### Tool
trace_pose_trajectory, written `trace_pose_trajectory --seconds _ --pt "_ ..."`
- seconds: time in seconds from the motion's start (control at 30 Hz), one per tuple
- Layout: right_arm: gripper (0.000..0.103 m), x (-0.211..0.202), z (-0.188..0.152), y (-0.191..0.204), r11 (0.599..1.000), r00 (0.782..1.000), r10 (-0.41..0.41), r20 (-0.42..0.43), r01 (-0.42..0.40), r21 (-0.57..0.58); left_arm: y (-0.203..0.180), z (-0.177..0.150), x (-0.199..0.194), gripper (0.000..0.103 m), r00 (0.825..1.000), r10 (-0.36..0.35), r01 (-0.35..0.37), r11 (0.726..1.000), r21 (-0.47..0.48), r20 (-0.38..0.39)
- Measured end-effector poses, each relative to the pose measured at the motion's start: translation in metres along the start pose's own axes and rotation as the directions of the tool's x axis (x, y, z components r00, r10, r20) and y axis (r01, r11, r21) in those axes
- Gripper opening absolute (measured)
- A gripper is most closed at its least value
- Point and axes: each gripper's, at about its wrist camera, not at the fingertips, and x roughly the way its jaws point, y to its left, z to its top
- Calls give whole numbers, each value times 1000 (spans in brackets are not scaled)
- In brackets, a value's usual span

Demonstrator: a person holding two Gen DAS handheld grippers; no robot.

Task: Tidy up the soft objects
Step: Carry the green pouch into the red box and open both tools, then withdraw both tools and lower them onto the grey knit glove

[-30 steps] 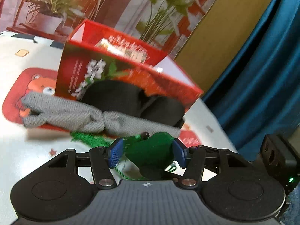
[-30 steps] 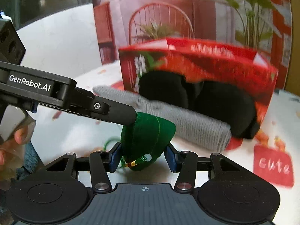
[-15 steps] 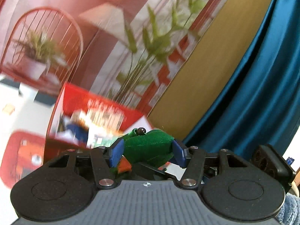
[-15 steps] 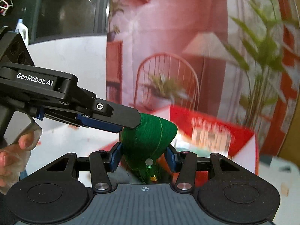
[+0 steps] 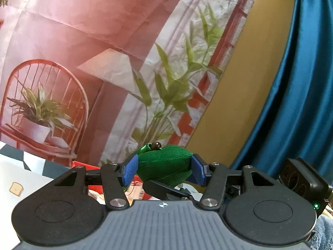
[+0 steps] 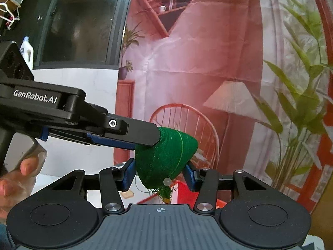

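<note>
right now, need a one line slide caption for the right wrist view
Both grippers, left and right, clamp a green fabric pouch held in the air above the red box.

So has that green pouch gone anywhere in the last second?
Yes, upward. The green pouch, pinched in both claws, was down by the red box on the table; now it hangs above the box's rim, level with the painted chair on the backdrop.

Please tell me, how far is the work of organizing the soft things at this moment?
Done: nothing can be confirmed as put away in these views. In hand: the green fabric pouch is clamped by both the left tongs and the right tongs, lifted above the red box, whose edge shows just beneath. Left: lowering the pouch into the box and letting go. Any other soft items are out of view.
</note>
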Motion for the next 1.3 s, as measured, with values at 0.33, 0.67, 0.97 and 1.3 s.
trace_pose_trajectory --seconds 0.33,0.67,0.97,1.3 --pt "46 52 -26 -8 999 996 12 -86 -8 47 40 -15 26 59 994 61 -64 997 -38 -91" --pt "49 79 -78 -11 992 972 22 -235 9 127 65 -48 46 57 975 112 -127 990 -65 -190" --pt "60 64 -100 -17 981 950 -114 -291 153 115 71 -51 21 59 966 218 -217 976 20 -138" --pt "60 -3 -130 -14 960 961 -195 -197 228 162 80 -83 -31 64 936 337 -326 939 107 -105"
